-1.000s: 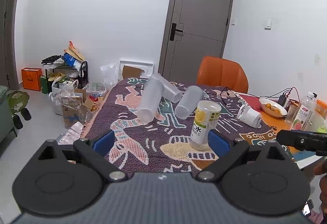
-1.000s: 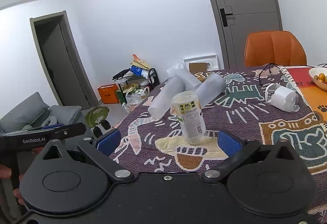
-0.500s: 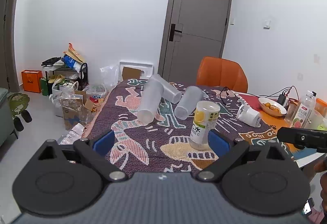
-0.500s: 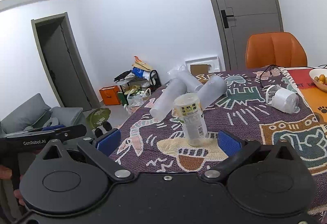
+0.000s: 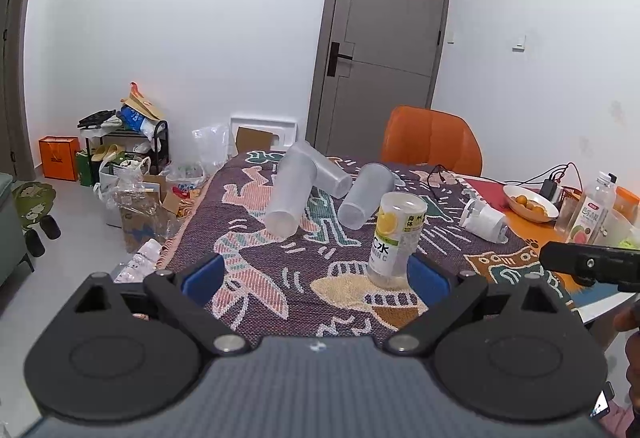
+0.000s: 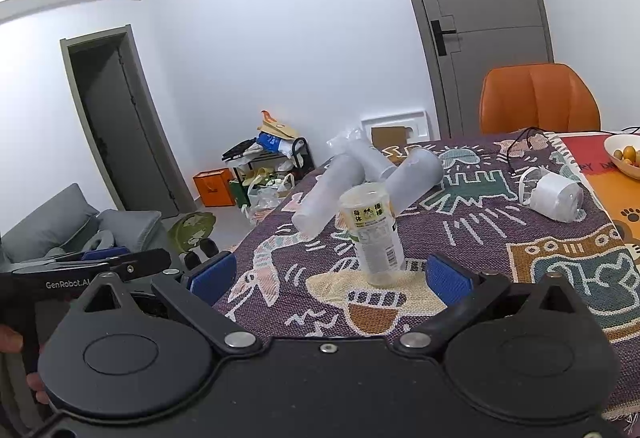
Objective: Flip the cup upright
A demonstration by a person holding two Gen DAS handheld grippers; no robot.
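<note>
A clear plastic cup with a yellow lemon label (image 5: 394, 240) stands upside down on the patterned tablecloth (image 5: 256, 278); it also shows in the right wrist view (image 6: 374, 234). My left gripper (image 5: 314, 278) is open and empty, short of the cup, which stands just inside its right finger. My right gripper (image 6: 328, 276) is open and empty, with the cup a little beyond its fingers. Three frosted cups lie on their sides behind it (image 5: 290, 194) (image 5: 366, 196) (image 5: 324, 168).
A white cup in a clear wrapper (image 5: 486, 224) lies to the right. A bowl of orange fruit (image 5: 530, 202), bottles (image 5: 592, 214) and cables sit at the far right. An orange chair (image 5: 432, 140) stands behind the table. Clutter fills the floor at left (image 5: 132, 174).
Both grippers have drifted slightly; the scene sits a little lower and closer in the views. The cups have not moved.
</note>
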